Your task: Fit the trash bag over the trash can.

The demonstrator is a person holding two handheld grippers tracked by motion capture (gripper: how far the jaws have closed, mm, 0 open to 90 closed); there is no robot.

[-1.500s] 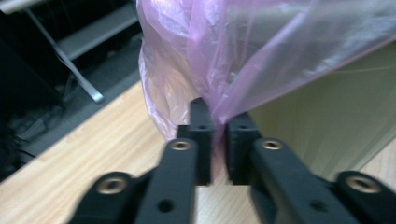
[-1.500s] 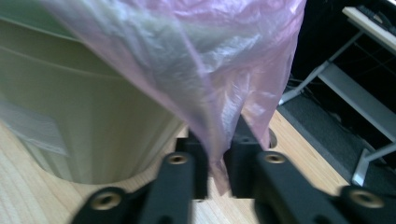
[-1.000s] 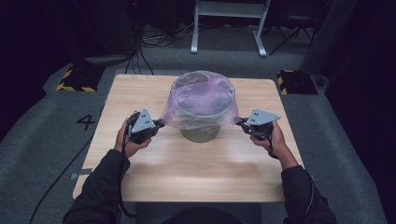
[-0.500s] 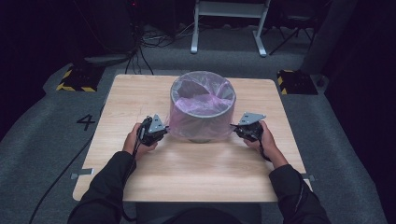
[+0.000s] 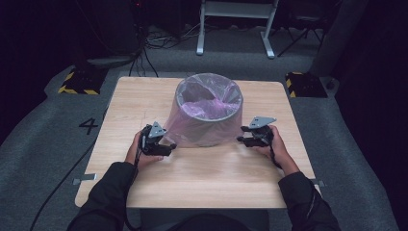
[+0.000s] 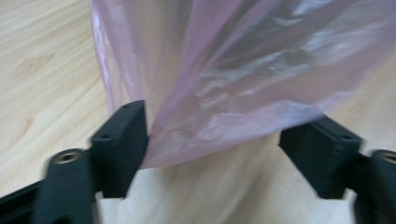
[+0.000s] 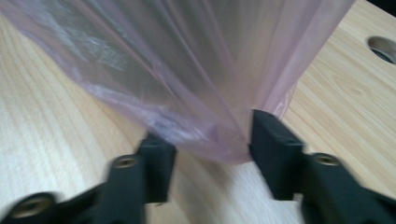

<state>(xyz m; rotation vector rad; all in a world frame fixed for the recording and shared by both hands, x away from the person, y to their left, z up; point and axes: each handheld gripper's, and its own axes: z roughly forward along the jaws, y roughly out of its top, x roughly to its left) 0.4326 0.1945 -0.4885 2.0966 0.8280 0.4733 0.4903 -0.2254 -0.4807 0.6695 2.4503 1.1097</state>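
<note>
Now we have the pink bag (image 5: 195, 122) pulled down over the bin (image 5: 210, 91) | left tool (image 5: 166, 147) at 8 o'clock, right tool (image 5: 243, 137) at 4 o'clock: jaws just opened, bag hem loose between | left: back off the worktop (image 5: 202, 178).

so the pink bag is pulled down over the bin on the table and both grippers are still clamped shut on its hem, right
Not quite. The pink bag is pulled down over the bin on the table, but both grippers have just been opening. The left gripper view shows the left gripper wide apart around the hem; the right gripper view shows the right gripper parted too.
</note>
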